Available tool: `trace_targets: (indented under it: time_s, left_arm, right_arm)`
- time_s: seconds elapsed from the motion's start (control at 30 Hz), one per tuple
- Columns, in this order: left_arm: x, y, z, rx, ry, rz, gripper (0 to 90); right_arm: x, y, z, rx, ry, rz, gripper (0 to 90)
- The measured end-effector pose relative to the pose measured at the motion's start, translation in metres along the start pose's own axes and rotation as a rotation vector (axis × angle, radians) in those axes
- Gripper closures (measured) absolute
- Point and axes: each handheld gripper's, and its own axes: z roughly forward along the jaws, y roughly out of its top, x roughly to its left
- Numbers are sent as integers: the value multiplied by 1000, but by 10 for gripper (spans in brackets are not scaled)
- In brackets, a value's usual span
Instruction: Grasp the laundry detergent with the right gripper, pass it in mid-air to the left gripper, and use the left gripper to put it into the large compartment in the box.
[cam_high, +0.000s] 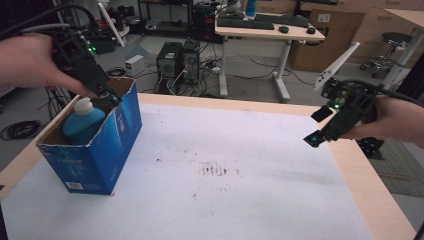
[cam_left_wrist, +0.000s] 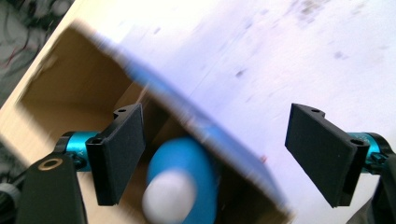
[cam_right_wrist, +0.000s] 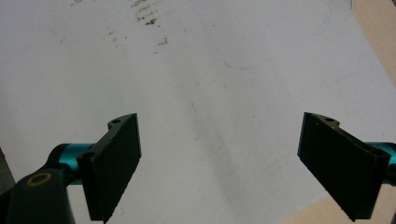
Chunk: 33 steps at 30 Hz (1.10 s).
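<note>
The blue cardboard box (cam_high: 95, 145) stands open-topped at the left edge of the worktop (cam_high: 350, 165), partly on the white sheet (cam_high: 225, 165) that covers most of it. Inside the box a blue bottle (cam_high: 82, 125) with a white cap (cam_high: 83, 105) stands upright, its cap level with the box rim. The left hand-held gripper (cam_high: 107, 95) hangs directly over the box's far corner, its tips just above the rim and just beside the cap; whether it touches either cannot be told. In the left gripper view the left hand-held gripper (cam_left_wrist: 215, 154) has its jaws spread wide, with the bottle (cam_left_wrist: 187, 172) and its cap (cam_left_wrist: 169, 196) below and between them, nearer the left jaw, and the box wall (cam_left_wrist: 224, 140) running diagonally across the gap. That view is blurred.

The right hand-held gripper (cam_high: 320, 129) is held in the air over the worktop's right edge, well apart from the box. In the right gripper view the right hand-held gripper (cam_right_wrist: 219, 163) has its jaws wide apart and nothing between them, above bare white sheet (cam_right_wrist: 210, 70) with dark smudges (cam_right_wrist: 144, 14).

The box is deep blue outside, plain brown cardboard inside, with lighter blue shapes on its long side and a small white label (cam_high: 75, 185) low on its near end. The print on it is too small to read. The bottle is a rounded, lighter blue body with no legible writing.
</note>
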Motion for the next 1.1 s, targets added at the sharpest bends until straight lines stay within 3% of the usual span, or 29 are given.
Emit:
trace_targets:
  time_s: [0.23,0.47,0.73,1.1]
  left_arm:
    - [-26,37,24,-19,-40,92,201]
    - [-52,57,50,-39,-58,148,201]
    - [-69,62,77,-41,-81,157,201]
    - [-74,63,88,-26,-82,152,201]
  right_arm:
    - [6,1,-2,-19,-5,1,127]
    - [18,6,-2,-40,11,-26,127]
    - [20,9,2,-38,16,-43,127]
    - [21,8,7,-42,24,-49,127]
